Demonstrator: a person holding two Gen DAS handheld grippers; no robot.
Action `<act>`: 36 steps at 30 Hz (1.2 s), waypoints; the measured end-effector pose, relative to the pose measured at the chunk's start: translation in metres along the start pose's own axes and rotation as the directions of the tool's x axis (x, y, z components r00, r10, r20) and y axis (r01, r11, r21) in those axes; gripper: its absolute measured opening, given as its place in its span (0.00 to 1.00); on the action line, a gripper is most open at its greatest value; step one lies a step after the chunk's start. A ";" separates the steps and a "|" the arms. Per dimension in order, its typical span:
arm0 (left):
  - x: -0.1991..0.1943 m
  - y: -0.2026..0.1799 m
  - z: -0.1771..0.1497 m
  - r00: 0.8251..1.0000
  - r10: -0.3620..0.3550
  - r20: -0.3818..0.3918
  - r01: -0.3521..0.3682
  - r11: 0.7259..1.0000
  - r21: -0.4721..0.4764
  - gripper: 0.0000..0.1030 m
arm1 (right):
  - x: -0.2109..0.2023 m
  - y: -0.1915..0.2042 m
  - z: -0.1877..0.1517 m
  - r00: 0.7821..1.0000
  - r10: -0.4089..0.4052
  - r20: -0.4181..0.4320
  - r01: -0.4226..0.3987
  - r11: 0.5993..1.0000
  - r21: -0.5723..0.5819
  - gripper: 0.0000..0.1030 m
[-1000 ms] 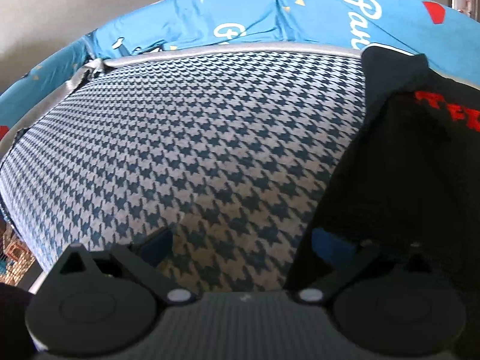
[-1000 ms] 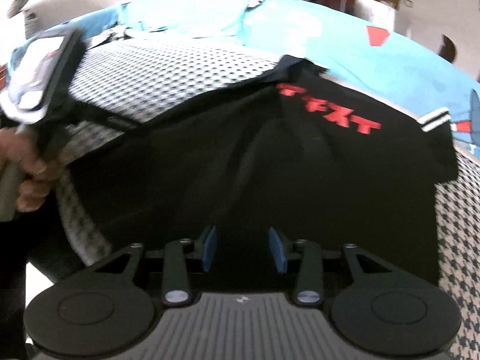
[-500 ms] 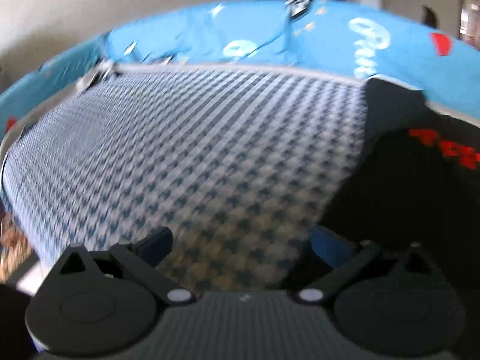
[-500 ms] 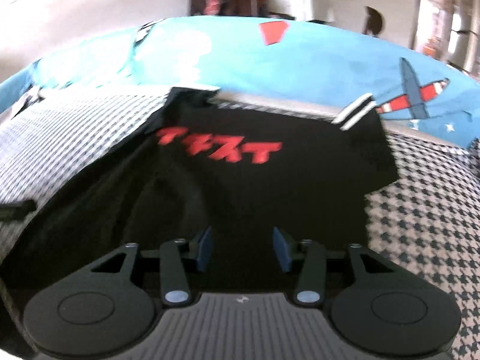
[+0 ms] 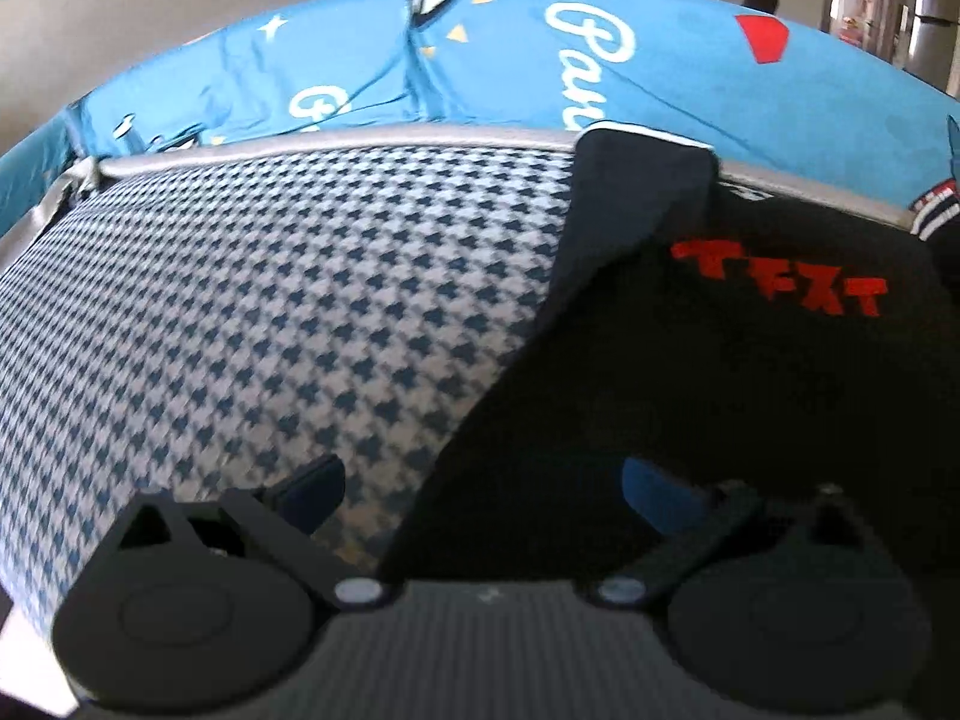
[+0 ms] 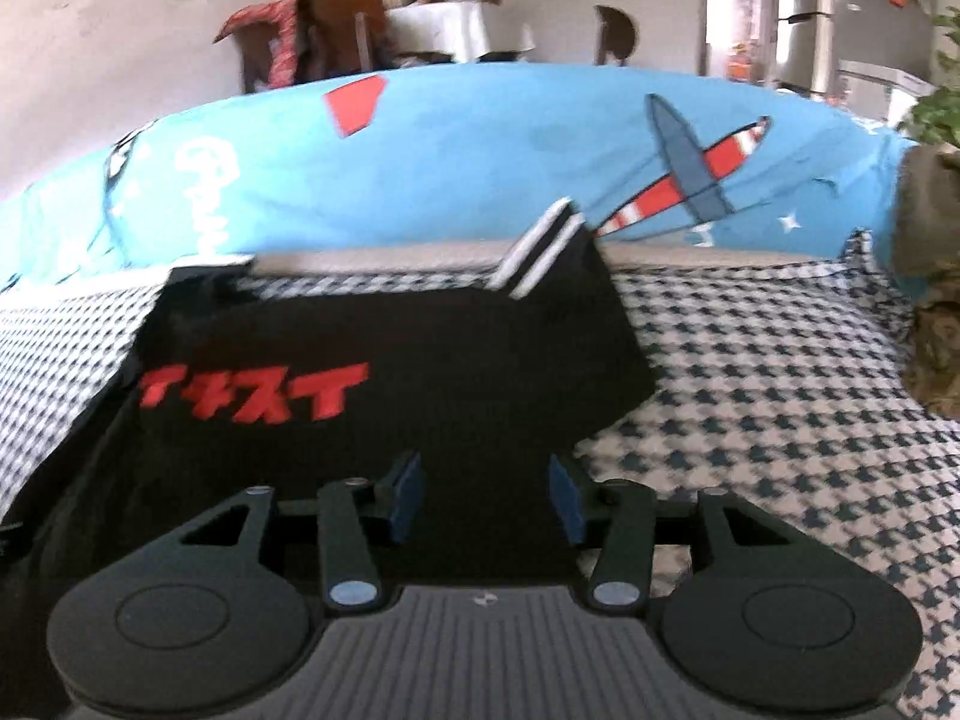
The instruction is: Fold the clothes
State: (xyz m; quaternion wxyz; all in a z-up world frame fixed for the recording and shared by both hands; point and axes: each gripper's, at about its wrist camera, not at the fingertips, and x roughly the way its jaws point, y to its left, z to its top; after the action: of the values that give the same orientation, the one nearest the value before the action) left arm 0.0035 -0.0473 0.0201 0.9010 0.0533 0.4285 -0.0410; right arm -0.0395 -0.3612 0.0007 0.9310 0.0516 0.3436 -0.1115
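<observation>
A black T-shirt (image 5: 720, 396) with red lettering lies spread on a blue-and-white houndstooth cloth (image 5: 288, 312). My left gripper (image 5: 480, 486) is open and straddles the shirt's left edge near its hem, one finger over the cloth, the other over the shirt. In the right wrist view the same shirt (image 6: 384, 360) shows a sleeve with white stripes (image 6: 540, 252) pointing to the far edge. My right gripper (image 6: 486, 498) is open over the shirt's lower right part, nothing between its pads.
A bright blue sheet (image 6: 480, 162) with plane prints covers the surface beyond the houndstooth cloth (image 6: 780, 396). A chair with draped clothes (image 6: 324, 30) stands behind. A potted plant (image 6: 936, 240) sits at the right edge. Bare cloth lies on both sides of the shirt.
The right gripper has swung to the right across the shirt, bringing the striped sleeve and right cloth into view. The left gripper has shifted right, so more shirt shows.
</observation>
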 end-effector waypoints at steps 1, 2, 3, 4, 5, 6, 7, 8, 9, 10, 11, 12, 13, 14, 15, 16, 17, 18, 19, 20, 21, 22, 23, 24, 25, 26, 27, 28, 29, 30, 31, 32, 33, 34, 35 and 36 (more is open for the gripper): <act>0.003 -0.005 0.004 1.000 -0.003 0.003 0.003 1.000 0.016 1.00 | 0.003 -0.005 0.003 1.000 -0.008 0.004 0.008 1.000 0.018 0.51; 0.005 -0.010 0.008 1.000 -0.007 0.005 0.007 0.999 0.033 1.00 | 0.006 -0.010 0.006 1.000 -0.015 0.008 0.015 0.999 0.035 0.51; 0.007 -0.015 0.012 1.000 -0.011 0.008 0.011 0.999 0.050 1.00 | 0.009 -0.015 0.009 1.000 -0.023 0.014 0.022 0.998 0.052 0.51; 0.010 -0.019 0.015 1.000 -0.016 0.010 0.015 0.998 0.064 1.00 | 0.012 -0.020 0.011 0.999 -0.028 0.023 0.027 0.997 0.066 0.52; 0.012 -0.023 0.018 1.000 -0.020 0.013 0.019 0.997 0.075 1.00 | 0.015 -0.024 0.014 0.999 -0.036 0.035 0.033 0.997 0.076 0.52; 0.015 -0.027 0.021 1.000 -0.025 0.017 0.023 0.996 0.086 1.00 | 0.018 -0.027 0.018 0.998 -0.045 0.045 0.042 0.996 0.083 0.52; 0.018 -0.031 0.024 0.999 -0.029 0.019 0.027 0.995 0.096 1.00 | 0.021 -0.031 0.021 0.997 -0.054 0.056 0.049 0.995 0.090 0.54; 0.021 -0.034 0.026 0.999 -0.032 0.019 0.030 0.994 0.103 1.00 | 0.025 -0.034 0.023 0.996 -0.056 0.066 0.049 0.994 0.097 0.56; 0.023 -0.036 0.027 0.999 -0.040 0.014 0.038 0.994 0.102 1.00 | 0.028 -0.038 0.026 0.996 -0.054 0.076 0.046 0.993 0.107 0.60; 0.025 -0.036 0.027 0.999 -0.051 0.005 0.051 0.994 0.094 1.00 | 0.031 -0.041 0.029 0.995 -0.051 0.086 0.040 0.992 0.119 0.64; 0.027 -0.036 0.027 0.998 -0.063 -0.003 0.063 0.994 0.085 1.00 | 0.034 -0.044 0.032 0.994 -0.047 0.097 0.034 0.991 0.129 0.66; 0.029 -0.036 0.027 0.997 -0.075 -0.012 0.076 0.994 0.077 1.00 | 0.036 -0.046 0.035 0.993 -0.040 0.109 0.025 0.991 0.135 0.69; 0.031 -0.035 0.026 0.996 -0.086 -0.017 0.087 0.994 0.069 1.00 | 0.038 -0.048 0.037 0.992 -0.034 0.121 0.017 0.990 0.138 0.69; 0.031 -0.035 0.026 0.995 -0.097 -0.018 0.098 0.993 0.064 1.00 | 0.041 -0.049 0.039 0.991 -0.027 0.130 0.009 0.991 0.135 0.70; 0.031 -0.035 0.025 0.995 -0.102 -0.014 0.103 0.993 0.062 1.00 | 0.044 -0.051 0.041 0.990 -0.020 0.139 0.001 0.991 0.131 0.70; 0.032 -0.035 0.024 0.995 -0.097 -0.004 0.097 0.993 0.067 1.00 | 0.046 -0.052 0.044 0.989 -0.015 0.147 -0.004 0.992 0.127 0.73; 0.032 -0.035 0.023 0.996 -0.091 0.002 0.091 0.993 0.073 1.00 | 0.050 -0.053 0.045 0.988 -0.015 0.152 -0.004 0.993 0.121 0.73; 0.032 -0.036 0.022 0.996 -0.090 0.004 0.089 0.993 0.077 1.00 | 0.054 -0.054 0.047 0.988 -0.016 0.156 -0.003 0.993 0.116 0.74; 0.032 -0.036 0.022 0.996 -0.089 0.005 0.088 0.993 0.081 1.00 | 0.058 -0.055 0.049 0.988 -0.019 0.156 0.001 0.993 0.115 0.75; 0.033 -0.036 0.021 0.996 -0.092 0.006 0.091 0.992 0.083 1.00 | 0.062 -0.056 0.050 0.988 -0.022 0.156 0.004 0.993 0.115 0.75; 0.033 -0.036 0.021 0.995 -0.099 0.005 0.098 0.992 0.082 1.00 | 0.066 -0.058 0.052 0.988 -0.023 0.156 0.005 0.993 0.116 0.75; 0.034 -0.036 0.021 0.995 -0.100 0.005 0.099 0.992 0.082 1.00 | 0.070 -0.060 0.053 0.988 -0.018 0.153 -0.001 0.992 0.123 0.75; 0.035 -0.037 0.021 0.995 -0.101 0.003 0.100 0.992 0.083 1.00 | 0.074 -0.061 0.054 0.988 -0.014 0.151 -0.006 0.992 0.129 0.75; 0.036 -0.038 0.021 0.995 -0.102 0.001 0.102 0.991 0.083 1.00 | 0.078 -0.063 0.055 0.989 -0.007 0.149 -0.013 0.991 0.136 0.75; 0.036 -0.038 0.022 0.995 -0.104 -0.001 0.104 0.991 0.083 1.00 | 0.082 -0.064 0.056 0.989 0.003 0.146 -0.024 0.990 0.142 0.75; 0.037 -0.039 0.022 0.994 -0.107 -0.003 0.106 0.991 0.084 1.00 | 0.085 -0.065 0.058 0.990 0.008 0.143 -0.029 0.989 0.146 0.75; 0.037 -0.040 0.022 0.994 -0.109 -0.004 0.109 0.990 0.085 1.00 | 0.089 -0.065 0.059 0.990 0.007 0.141 -0.028 0.989 0.147 0.75; 0.038 -0.041 0.022 0.994 -0.113 -0.005 0.113 0.990 0.087 1.00 | 0.091 -0.066 0.059 0.990 0.005 0.141 -0.025 0.989 0.146 0.75; 0.038 -0.042 0.022 0.993 -0.115 -0.007 0.116 0.989 0.089 1.00 | 0.094 -0.067 0.060 0.990 0.006 0.140 -0.027 0.989 0.146 0.75; 0.039 -0.042 0.021 0.993 -0.118 -0.010 0.118 0.989 0.091 1.00 | 0.097 -0.068 0.061 0.990 0.007 0.138 -0.028 0.989 0.147 0.75; 0.040 -0.043 0.021 0.993 -0.120 -0.012 0.120 0.988 0.094 1.00 | 0.100 -0.070 0.061 0.991 0.008 0.134 -0.029 0.988 0.152 0.75; 0.041 -0.044 0.021 0.993 -0.120 -0.013 0.121 0.988 0.098 1.00 | 0.102 -0.071 0.061 0.991 0.009 0.130 -0.030 0.987 0.157 0.75; 0.042 -0.045 0.020 0.993 -0.119 -0.014 0.119 0.988 0.102 1.00 | 0.105 -0.073 0.061 0.992 0.011 0.126 -0.032 0.986 0.162 0.75; 0.042 -0.045 0.020 0.993 -0.117 -0.015 0.118 0.987 0.106 1.00 | 0.107 -0.074 0.061 0.992 0.019 0.123 -0.039 0.985 0.167 0.75; 0.043 -0.046 0.019 0.993 -0.116 -0.017 0.117 0.987 0.108 1.00 | 0.109 -0.075 0.061 0.992 0.027 0.122 -0.048 0.984 0.170 0.75; 0.044 -0.046 0.019 0.993 -0.117 -0.020 0.119 0.987 0.110 1.00 | 0.111 -0.076 0.061 0.992 0.036 0.122 -0.056 0.983 0.172 0.75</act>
State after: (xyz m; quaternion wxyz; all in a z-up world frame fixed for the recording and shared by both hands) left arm 0.0406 -0.0970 -0.0049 0.8898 0.0780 0.4341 -0.1177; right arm 0.0625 -0.4643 -0.0266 0.9440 0.1345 0.2753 -0.1226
